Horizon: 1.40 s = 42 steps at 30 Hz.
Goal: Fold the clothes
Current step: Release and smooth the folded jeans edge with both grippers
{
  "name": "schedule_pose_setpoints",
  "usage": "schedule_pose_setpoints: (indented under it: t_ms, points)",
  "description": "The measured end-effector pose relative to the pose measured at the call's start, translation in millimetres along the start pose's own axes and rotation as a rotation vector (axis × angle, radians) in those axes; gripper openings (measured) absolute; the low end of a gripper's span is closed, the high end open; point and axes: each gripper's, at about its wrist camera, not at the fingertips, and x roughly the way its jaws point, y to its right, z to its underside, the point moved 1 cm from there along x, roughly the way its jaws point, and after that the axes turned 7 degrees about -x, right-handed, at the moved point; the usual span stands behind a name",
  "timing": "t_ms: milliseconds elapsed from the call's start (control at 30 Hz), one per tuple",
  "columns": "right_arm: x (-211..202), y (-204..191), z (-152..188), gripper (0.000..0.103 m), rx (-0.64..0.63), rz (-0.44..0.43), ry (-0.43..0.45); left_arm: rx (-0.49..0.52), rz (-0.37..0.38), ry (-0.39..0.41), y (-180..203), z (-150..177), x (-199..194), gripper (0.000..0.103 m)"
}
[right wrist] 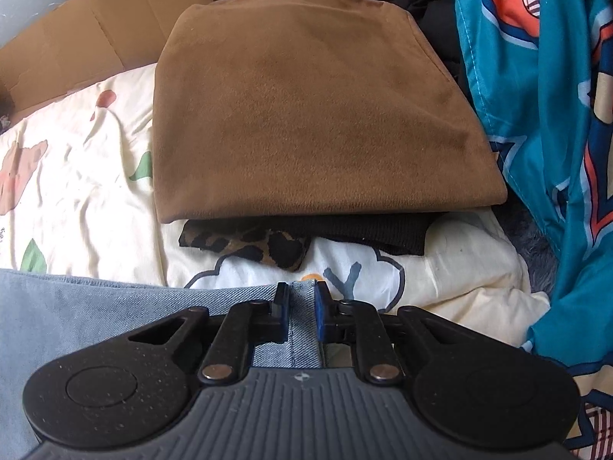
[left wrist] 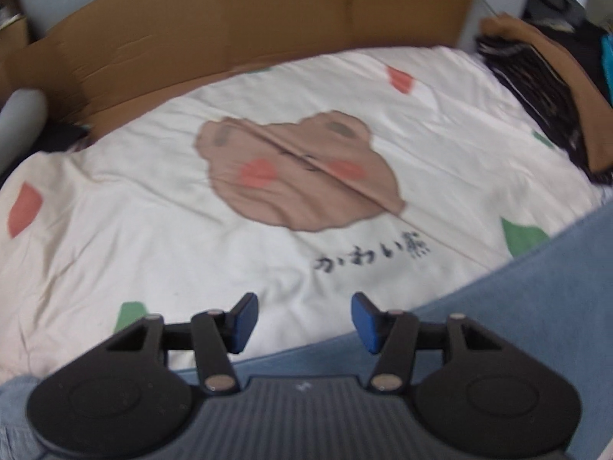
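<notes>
A light blue denim garment [right wrist: 95,306] lies across the near edge of the bed. My right gripper [right wrist: 302,293] is shut on a strip of its edge, and the denim shows between the two blue pads. In the left wrist view the same denim [left wrist: 517,287] runs along the lower right. My left gripper [left wrist: 304,308] hangs open over the white bear-print sheet [left wrist: 153,211], just beyond the denim's edge, with nothing between its fingers.
A folded brown garment [right wrist: 306,115] is stacked on a black ribbed piece [right wrist: 383,234] and a leopard-print piece [right wrist: 260,247] just ahead of the right gripper. Teal printed fabric [right wrist: 544,115] hangs at the right. A cardboard sheet [left wrist: 230,30] stands along the bed's far side.
</notes>
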Motion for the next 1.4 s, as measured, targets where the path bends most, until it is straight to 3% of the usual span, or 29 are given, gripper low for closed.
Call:
schedule_pose_setpoints:
  t_ms: [467, 600, 667, 700, 833, 1033, 1200, 1400]
  points:
    - [-1, 1, -3, 0.011, 0.006, 0.023, 0.007, 0.351, 0.208, -0.070, 77, 1, 23, 0.054]
    - [4, 2, -2, 0.011, 0.012, 0.020, -0.014, 0.437, 0.243, -0.110, 89, 6, 32, 0.032]
    - [9, 2, 0, 0.011, 0.008, 0.020, -0.023, 0.479, 0.237, -0.110, 92, 10, 34, 0.016]
    - [12, 1, 1, 0.011, 0.002, 0.020, -0.028, 0.497, 0.236, -0.113, 93, 11, 35, 0.000]
    - [15, 2, -1, 0.016, 0.020, 0.008, -0.038, 0.503, 0.258, -0.104, 95, 12, 33, 0.000]
    - [-7, -8, -9, 0.024, -0.065, -0.005, 0.012, 0.492, 0.267, -0.088, 95, 5, 29, 0.003]
    - [-18, -25, -19, 0.030, -0.126, -0.115, 0.047, 0.523, 0.280, -0.084, 107, 2, 34, 0.029]
    - [-8, -63, -30, 0.033, -0.212, -0.267, 0.049, 0.522, 0.345, -0.098, 117, -6, 45, 0.030]
